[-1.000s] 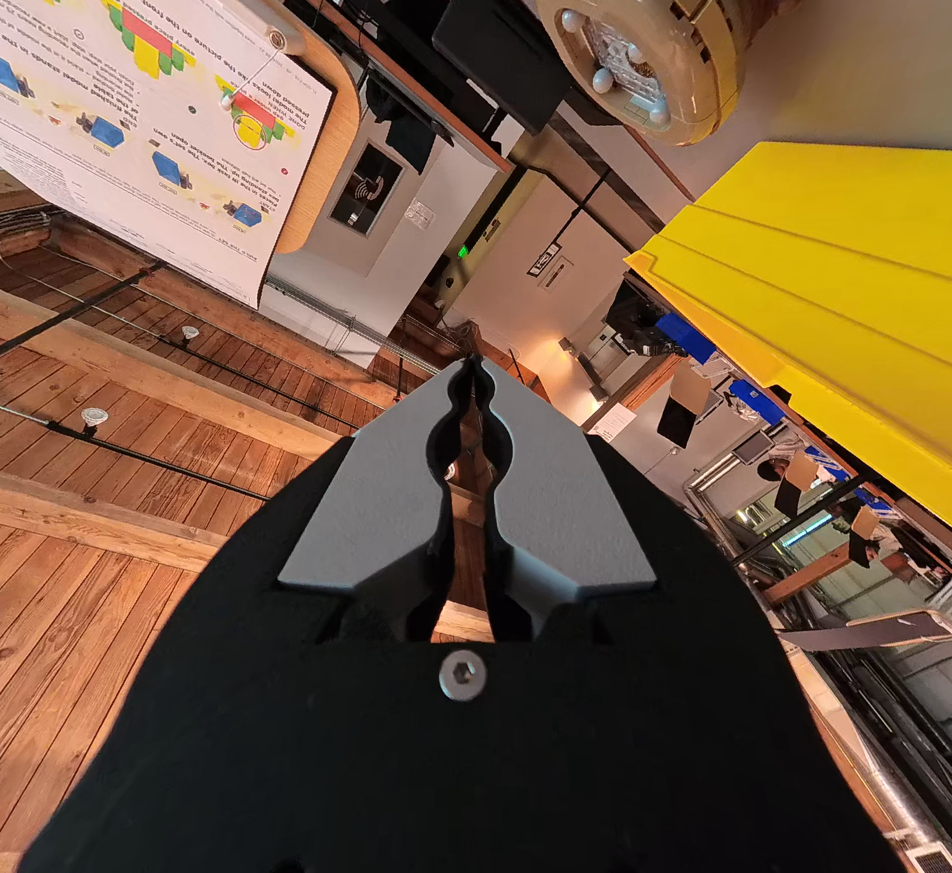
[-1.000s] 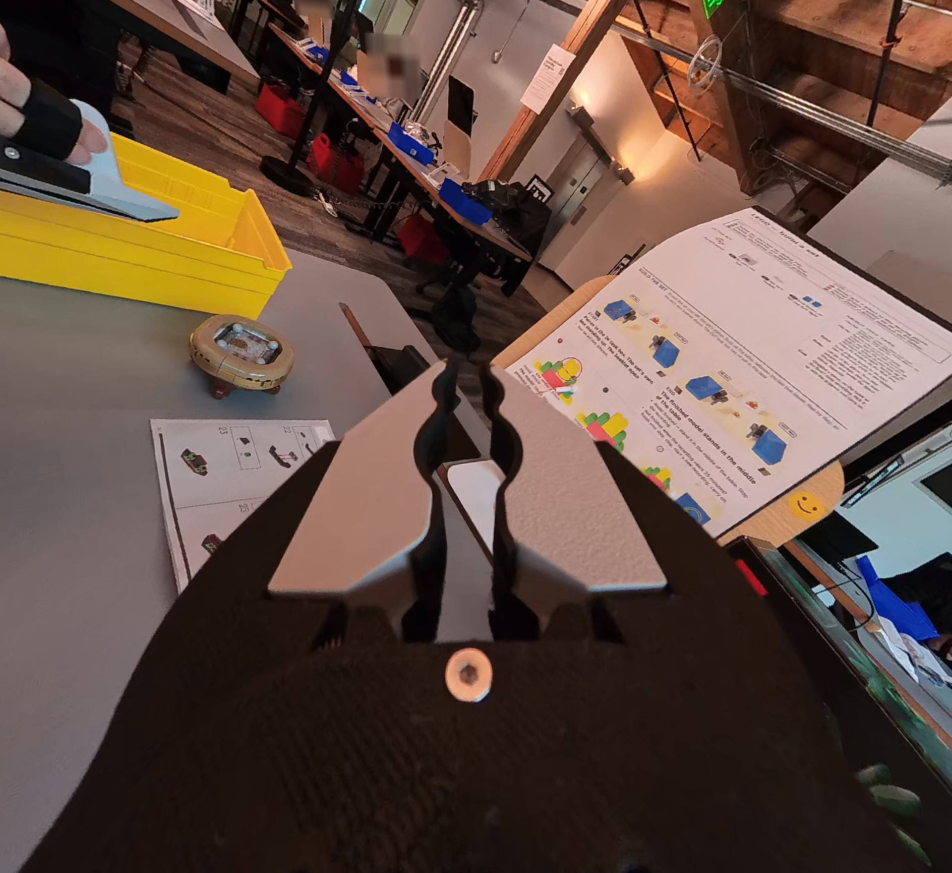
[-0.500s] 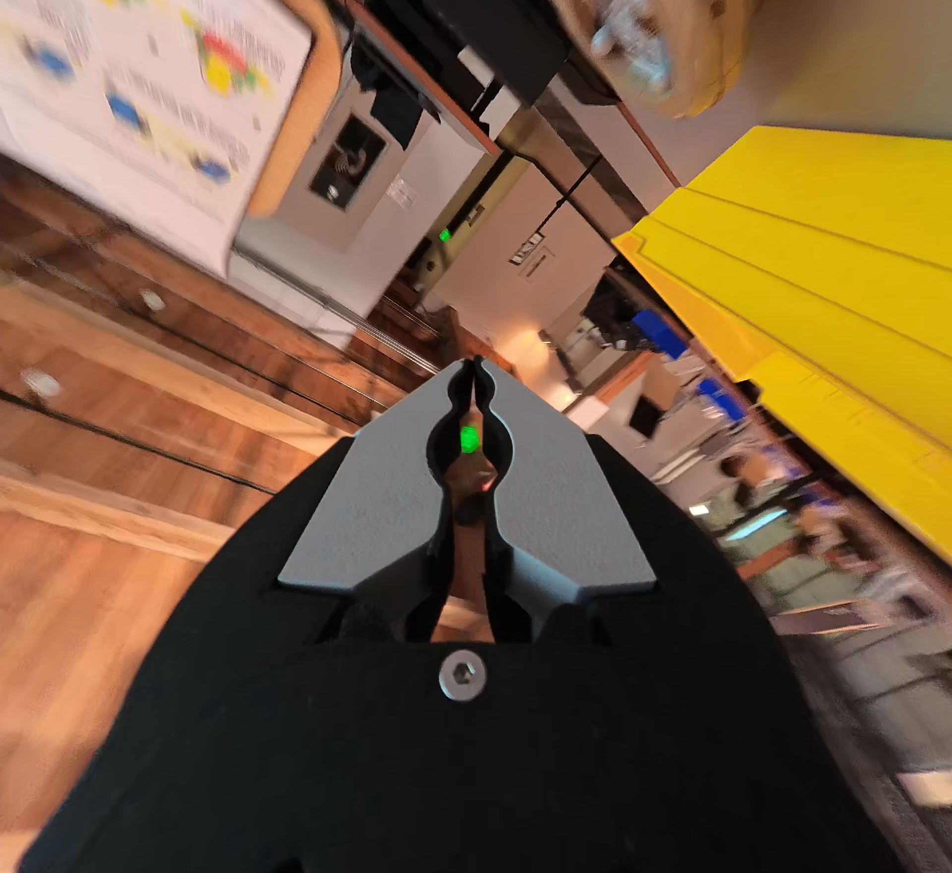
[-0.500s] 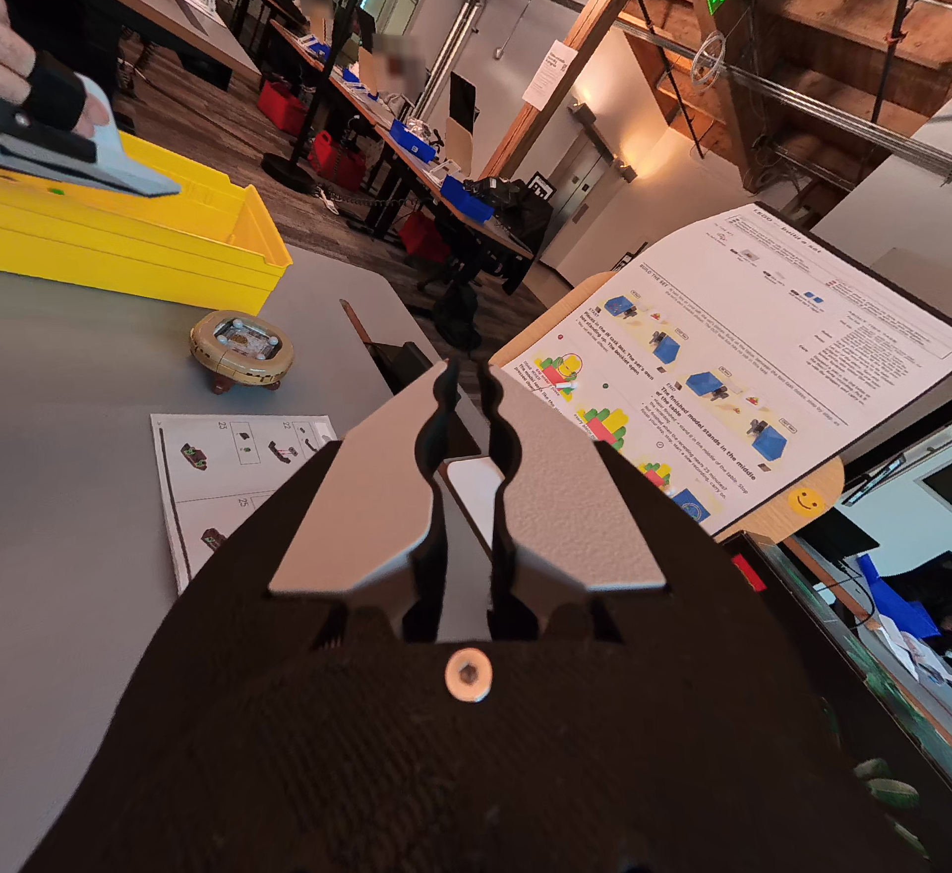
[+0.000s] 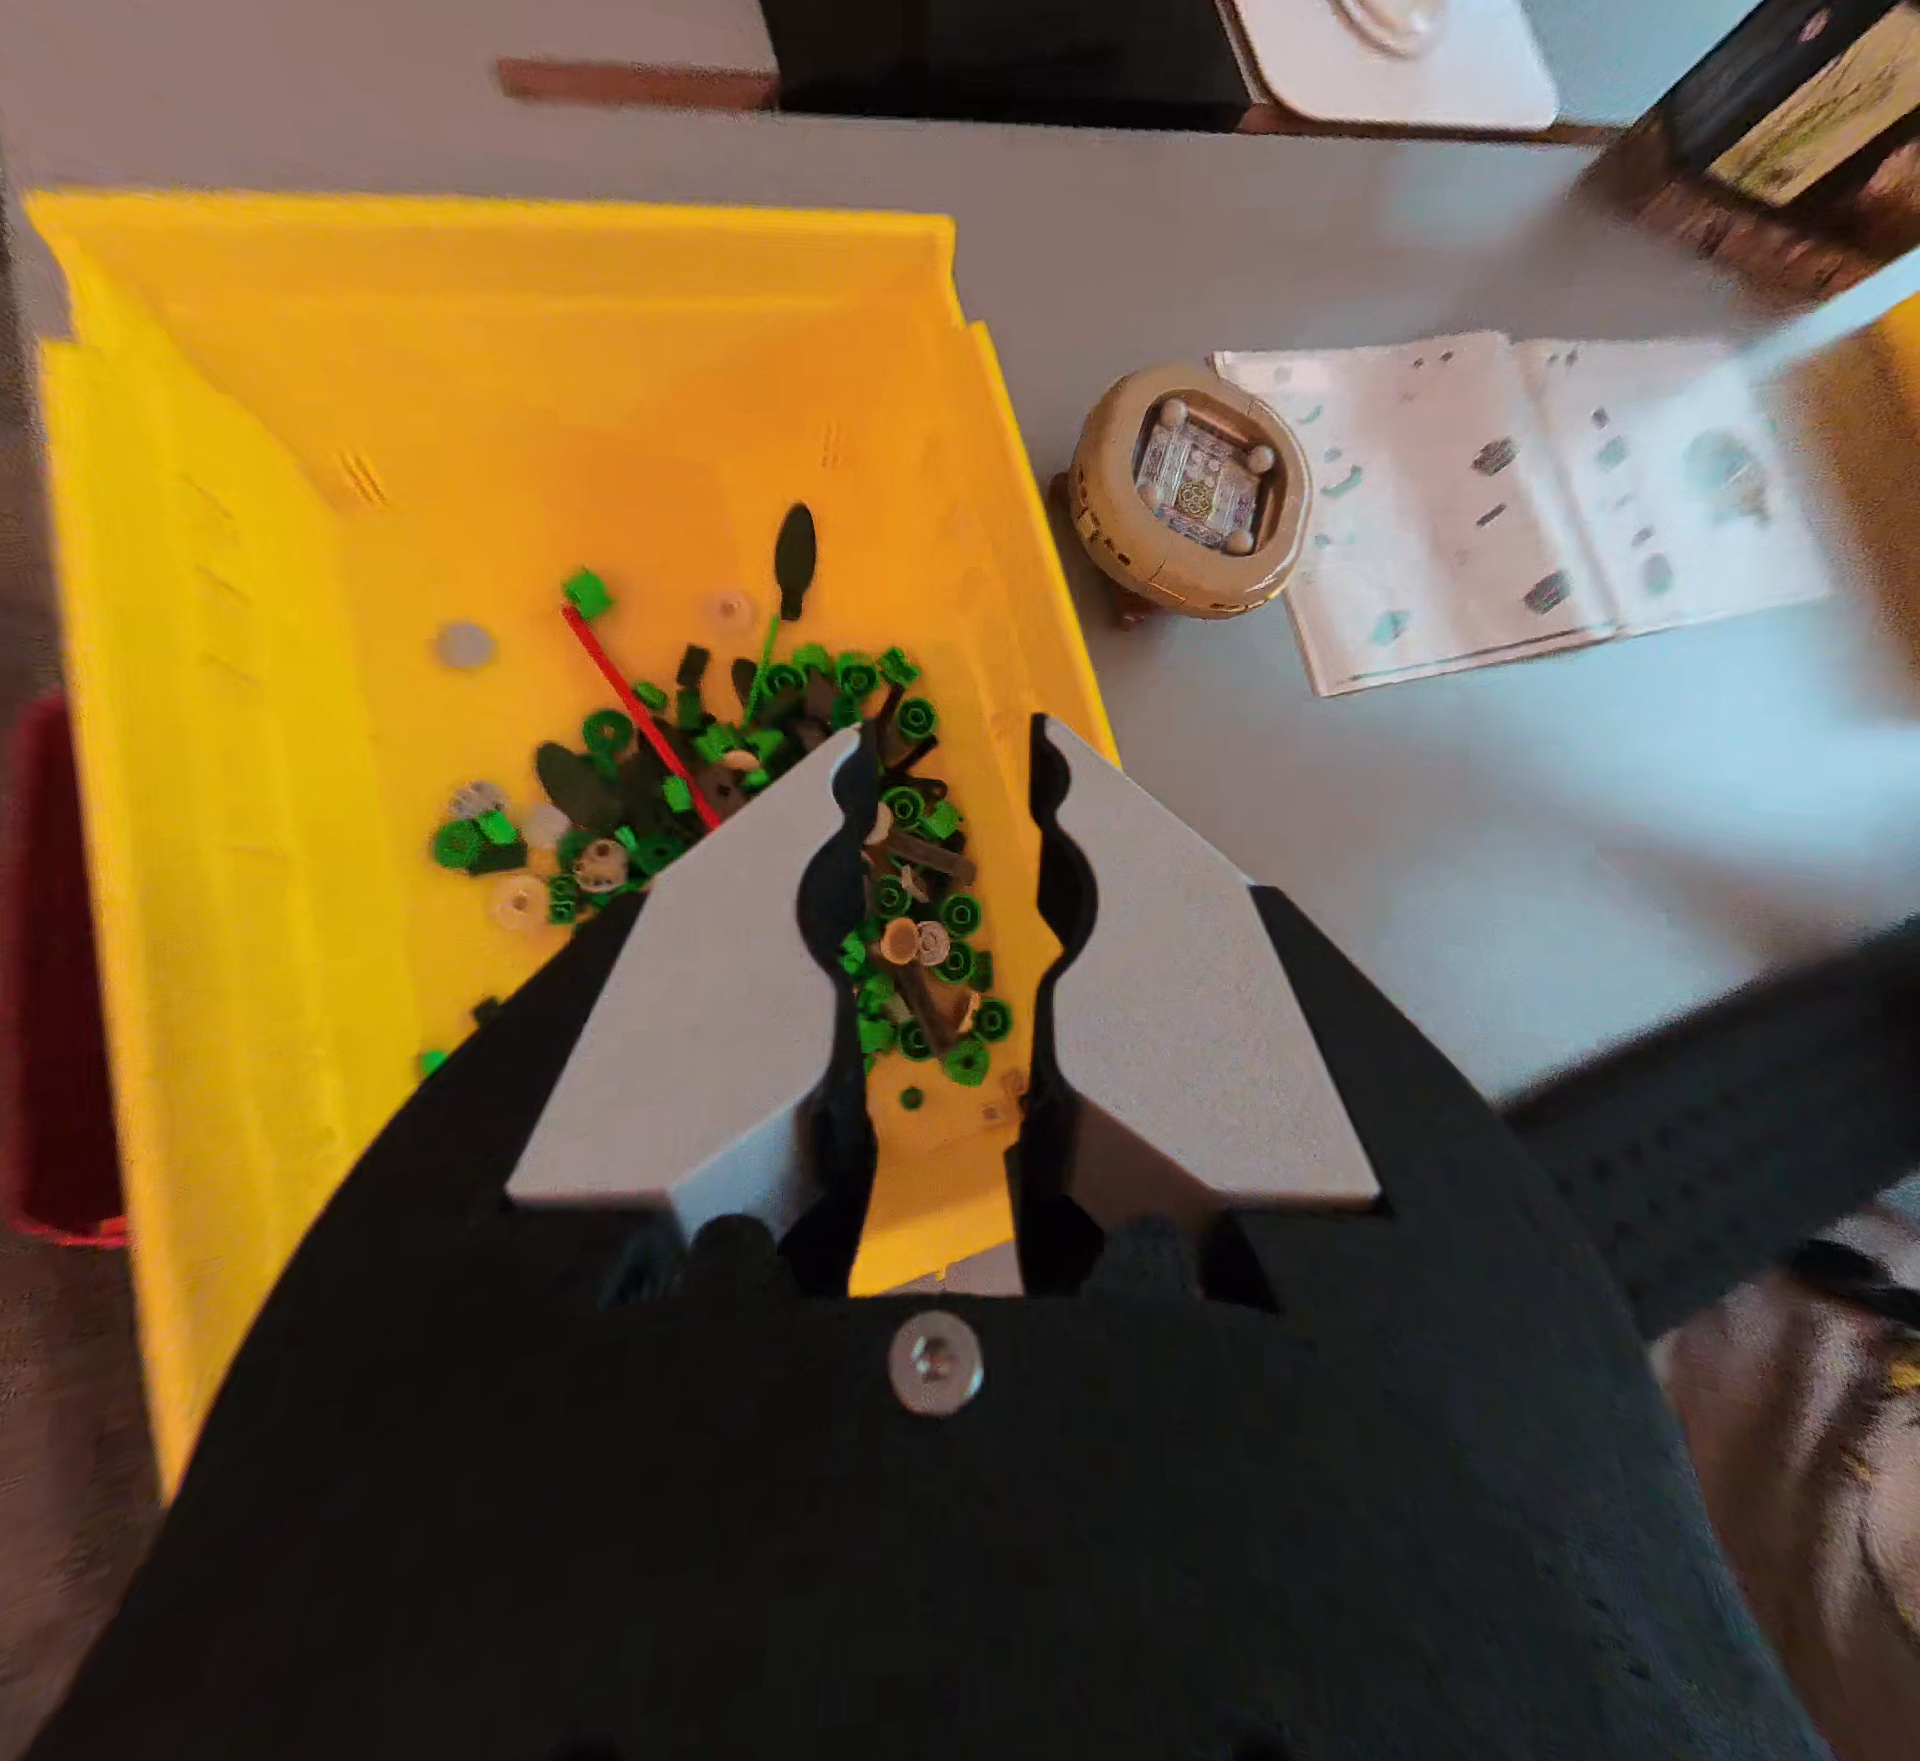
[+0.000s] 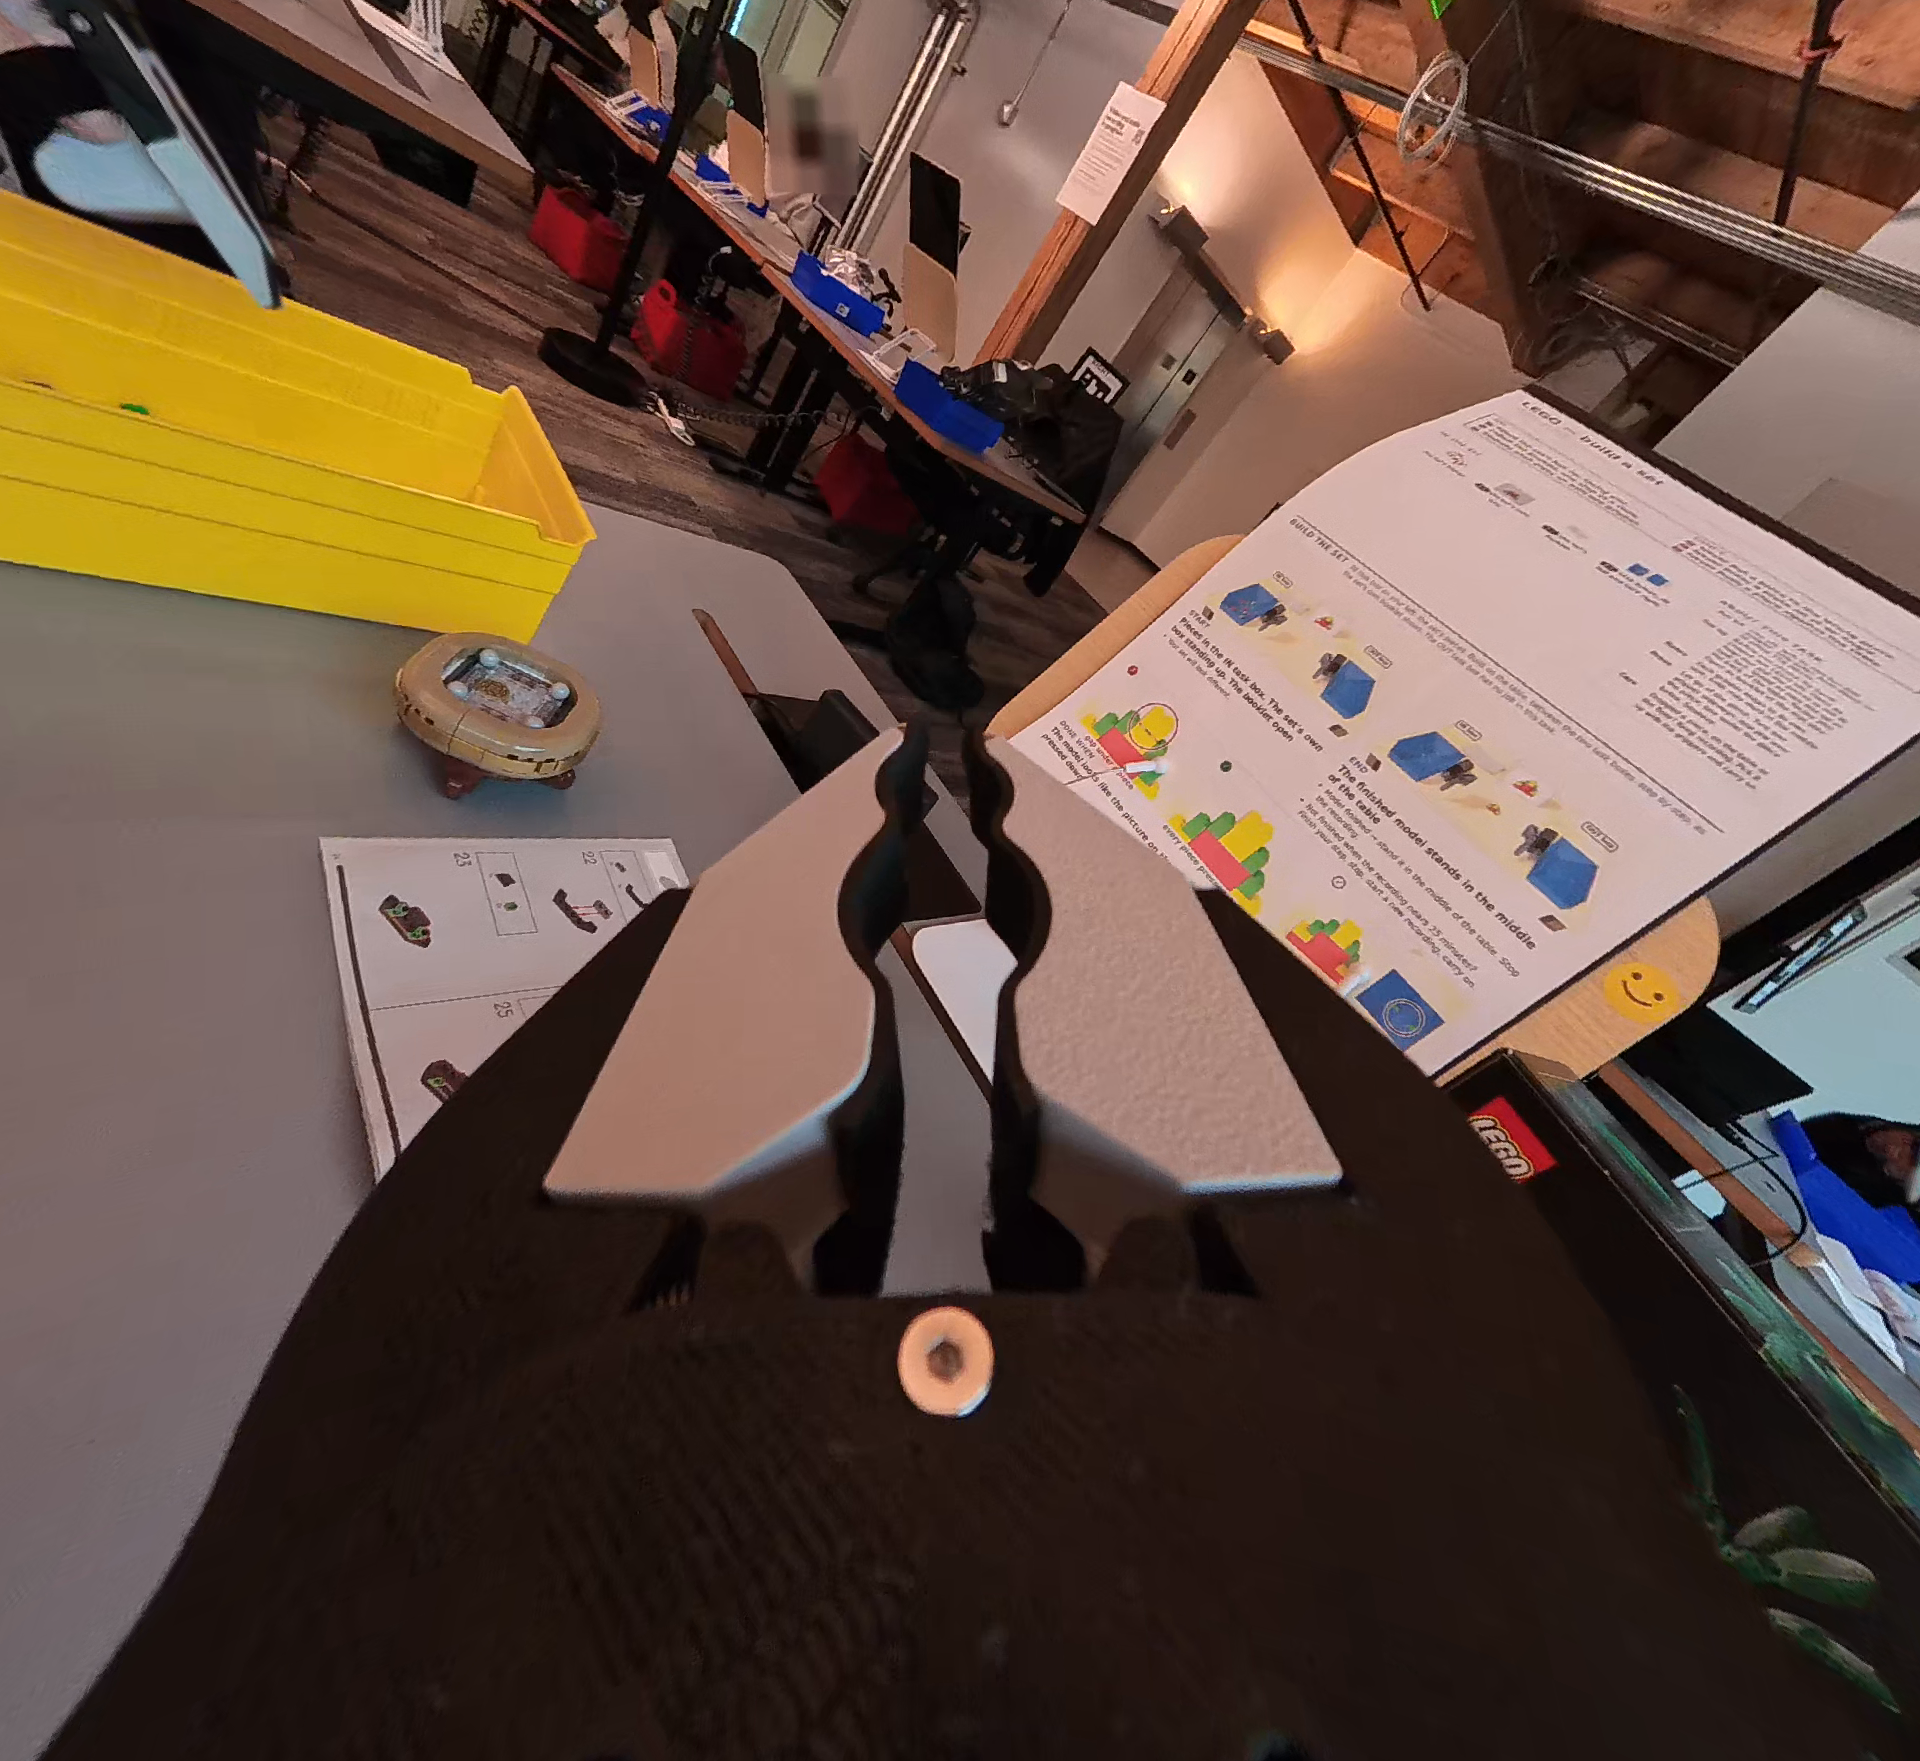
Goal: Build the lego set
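Now: grey table (image 5: 1455, 880) | yellow bin (image 5: 260, 672) on it, loose green and dark lego pieces (image 5: 894, 890) inside | left gripper (image 5: 945, 745) above bin, jaws wide, empty | right gripper (image 6: 943, 755) narrow gap, empty | instruction booklet (image 6: 488, 922) | tan round lego model (image 6: 497, 709) between bin and booklet

A round tan lego model (image 5: 1190, 504) stands upright on the table, just beside a yellow bin (image 5: 260, 776) holding loose green and dark pieces (image 5: 914, 922).

Left gripper (image 5: 945, 745) above a yellow bin (image 5: 239, 776), jaws parted with nothing between them, green and dark lego pieces (image 5: 790, 838) piled on the bin floor, round tan lego model (image 5: 1190, 506) on the grey table (image 5: 1455, 880) touching the open instruction booklet (image 5: 1538, 506)
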{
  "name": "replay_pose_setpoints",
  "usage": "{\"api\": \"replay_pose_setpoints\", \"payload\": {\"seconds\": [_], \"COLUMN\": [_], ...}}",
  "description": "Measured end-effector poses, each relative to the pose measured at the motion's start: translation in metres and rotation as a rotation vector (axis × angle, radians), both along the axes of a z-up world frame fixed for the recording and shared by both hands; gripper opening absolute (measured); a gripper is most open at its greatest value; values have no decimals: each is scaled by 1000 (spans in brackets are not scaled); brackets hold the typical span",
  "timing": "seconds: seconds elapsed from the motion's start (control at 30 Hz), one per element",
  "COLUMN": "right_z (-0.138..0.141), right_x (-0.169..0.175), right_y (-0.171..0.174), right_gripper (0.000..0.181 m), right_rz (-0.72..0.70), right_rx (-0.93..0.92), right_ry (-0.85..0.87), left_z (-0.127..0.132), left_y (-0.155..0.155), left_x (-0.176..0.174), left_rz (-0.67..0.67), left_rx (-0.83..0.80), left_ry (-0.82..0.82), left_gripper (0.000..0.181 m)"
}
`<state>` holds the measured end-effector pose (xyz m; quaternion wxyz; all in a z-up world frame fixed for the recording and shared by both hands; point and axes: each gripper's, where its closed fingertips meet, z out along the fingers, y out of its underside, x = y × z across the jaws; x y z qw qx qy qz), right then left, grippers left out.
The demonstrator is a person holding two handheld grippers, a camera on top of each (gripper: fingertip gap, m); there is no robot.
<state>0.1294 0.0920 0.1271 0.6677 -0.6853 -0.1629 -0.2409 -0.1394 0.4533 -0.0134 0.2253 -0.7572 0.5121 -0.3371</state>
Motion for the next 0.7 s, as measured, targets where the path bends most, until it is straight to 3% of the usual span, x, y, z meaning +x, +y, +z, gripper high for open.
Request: {"api": "replay_pose_setpoints", "payload": {"seconds": [0.1, 0.27, 0.7], "right_z": [-3, -9, -1], "right_x": [0, 7, 11], "right_y": [0, 0, -2], "right_gripper": [6, 6, 23], "right_rz": [-5, -31, -53], "right_rx": [-10, -36, 31], "right_ry": [-5, -10, 37], "left_z": [-26, -59, -66], "left_y": [15, 34, 41], "left_x": [-7, -18, -9], "left_rz": [48, 91, 42], "left_rx": [-76, -19, 72], "left_ry": [-18, 31, 83], "left_gripper": [26, 25, 22]}}
